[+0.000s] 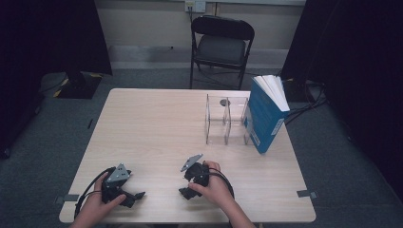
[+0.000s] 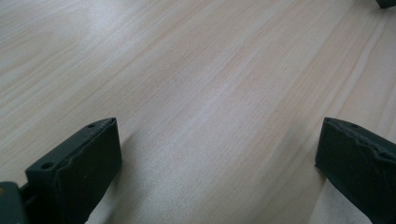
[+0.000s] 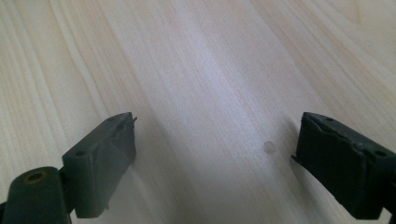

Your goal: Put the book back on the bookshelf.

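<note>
Pale wooden surface [image 1: 157,128] carries a blue book [image 1: 266,114] leaning on a clear divider rack [image 1: 225,118], well apart from both grippers. Left gripper [image 2: 215,154] fingers stand wide over bare wood. Right gripper [image 3: 215,149] fingers wide, empty.

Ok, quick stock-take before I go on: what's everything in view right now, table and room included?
Table: one, light wood, centre of the high view.
Clear divider rack: one, transparent, right half of the table, upright.
Book: one, blue cover with white pages, standing against the rack's right end.
Folding chair: one, black, on the floor beyond the table.
Tape marks: two, grey, at the table's near corners.
Small round mark: one, pale, on the wood between the right claw's jaws.
Left claw: one, black, near left edge, open, empty.
Right claw: one, black, near centre, open, empty.
</note>
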Action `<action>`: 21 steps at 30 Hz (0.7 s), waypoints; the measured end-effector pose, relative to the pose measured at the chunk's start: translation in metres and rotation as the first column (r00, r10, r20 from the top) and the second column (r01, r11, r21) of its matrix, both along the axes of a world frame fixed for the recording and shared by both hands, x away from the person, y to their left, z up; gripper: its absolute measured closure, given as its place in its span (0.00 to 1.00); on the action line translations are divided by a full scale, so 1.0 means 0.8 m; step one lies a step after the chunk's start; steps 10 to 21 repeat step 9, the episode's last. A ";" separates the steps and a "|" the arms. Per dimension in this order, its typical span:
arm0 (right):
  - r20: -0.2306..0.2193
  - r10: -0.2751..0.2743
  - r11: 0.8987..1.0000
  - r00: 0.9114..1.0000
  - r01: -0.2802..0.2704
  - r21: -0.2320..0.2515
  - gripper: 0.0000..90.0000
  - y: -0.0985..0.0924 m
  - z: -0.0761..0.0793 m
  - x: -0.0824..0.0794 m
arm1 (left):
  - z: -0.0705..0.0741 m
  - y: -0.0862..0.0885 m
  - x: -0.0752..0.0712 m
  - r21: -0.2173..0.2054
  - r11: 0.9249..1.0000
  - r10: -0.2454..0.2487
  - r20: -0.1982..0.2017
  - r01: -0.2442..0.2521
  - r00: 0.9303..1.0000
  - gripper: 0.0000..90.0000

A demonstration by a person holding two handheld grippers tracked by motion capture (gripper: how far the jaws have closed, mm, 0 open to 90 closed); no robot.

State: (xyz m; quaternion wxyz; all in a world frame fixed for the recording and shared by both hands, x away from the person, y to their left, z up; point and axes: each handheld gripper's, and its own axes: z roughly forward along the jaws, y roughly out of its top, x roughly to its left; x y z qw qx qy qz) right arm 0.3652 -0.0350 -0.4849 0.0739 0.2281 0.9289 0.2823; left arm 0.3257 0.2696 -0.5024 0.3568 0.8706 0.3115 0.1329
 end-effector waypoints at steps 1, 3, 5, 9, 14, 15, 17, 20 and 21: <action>0.010 -0.004 1.000 1.000 0.004 0.010 0.12 -0.002 -0.001 -0.001 | 0.000 0.000 0.000 0.002 1.000 -0.001 0.001 0.001 1.000 0.00; 0.021 -0.012 1.000 1.000 0.012 0.025 0.12 -0.004 -0.003 -0.003 | 0.000 0.000 0.000 0.001 1.000 -0.001 0.000 0.001 1.000 0.00; 0.020 -0.018 0.998 1.000 0.017 0.053 0.12 -0.005 -0.005 -0.004 | 0.000 0.000 0.000 0.002 1.000 -0.002 0.001 0.002 1.000 0.00; 0.035 -0.026 0.997 0.999 0.024 0.071 0.12 -0.007 -0.007 -0.007 | 0.000 0.000 0.000 0.001 1.000 -0.001 0.001 0.001 1.000 0.00; 0.035 -0.026 0.997 0.999 0.024 0.071 0.12 -0.007 -0.007 -0.007 | 0.000 0.000 0.000 0.001 1.000 -0.001 0.001 0.001 1.000 0.00; 0.035 -0.026 0.997 0.999 0.024 0.071 0.12 -0.007 -0.007 -0.007 | 0.000 0.000 0.000 0.001 1.000 -0.001 0.001 0.001 1.000 0.00; 0.035 -0.026 0.997 0.999 0.024 0.071 0.12 -0.007 -0.007 -0.007 | 0.000 0.000 0.000 0.001 1.000 -0.001 0.001 0.001 1.000 0.00; 0.035 -0.026 0.997 0.999 0.024 0.071 0.12 -0.007 -0.007 -0.007 | 0.000 0.000 0.000 0.001 1.000 -0.001 0.001 0.001 1.000 0.00; 0.035 -0.026 0.997 0.999 0.024 0.071 0.12 -0.007 -0.007 -0.007 | 0.000 0.000 0.000 0.001 1.000 -0.001 0.001 0.001 1.000 0.00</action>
